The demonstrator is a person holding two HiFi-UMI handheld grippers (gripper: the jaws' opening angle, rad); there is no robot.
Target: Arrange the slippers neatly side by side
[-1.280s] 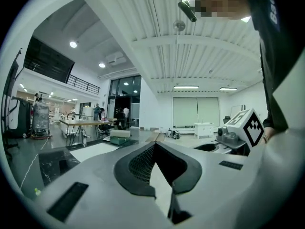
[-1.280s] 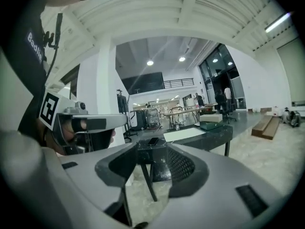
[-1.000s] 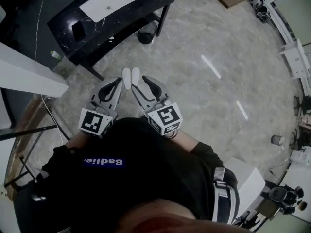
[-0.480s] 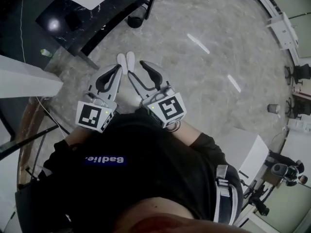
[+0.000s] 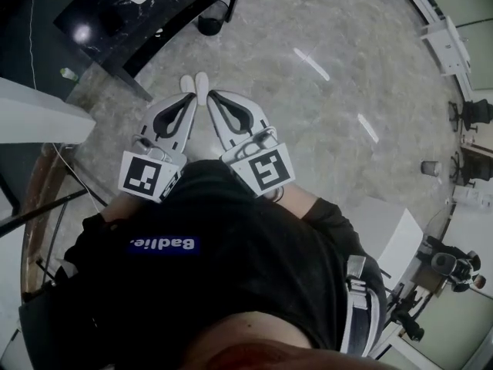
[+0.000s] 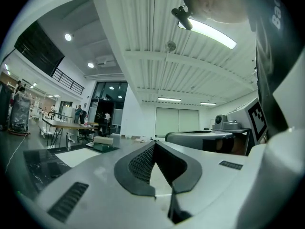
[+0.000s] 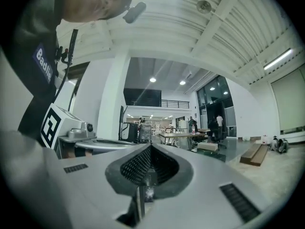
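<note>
Two white slippers (image 5: 194, 85) lie side by side on the stone floor, toes away from me, just beyond the gripper tips in the head view. My left gripper (image 5: 188, 99) and right gripper (image 5: 209, 96) are held close to my chest, angled in so their tips nearly meet above the slippers. Both are shut with nothing between the jaws. In the left gripper view the left gripper (image 6: 155, 145) shows its tips touching. In the right gripper view the right gripper (image 7: 150, 146) is shut too. Both gripper views look out across the hall and ceiling, with no slipper in them.
A black table (image 5: 115, 21) stands ahead on the left with a dark round bin (image 5: 208, 26) beneath it. A white ledge (image 5: 38, 114) runs along the left. At the right are a white box (image 5: 393, 237), a small cup (image 5: 429, 167) and chairs (image 5: 470, 114).
The slippers and the table have slid up and left in the head view. Both grippers stay together near my chest, their tips now closer to the slippers.
</note>
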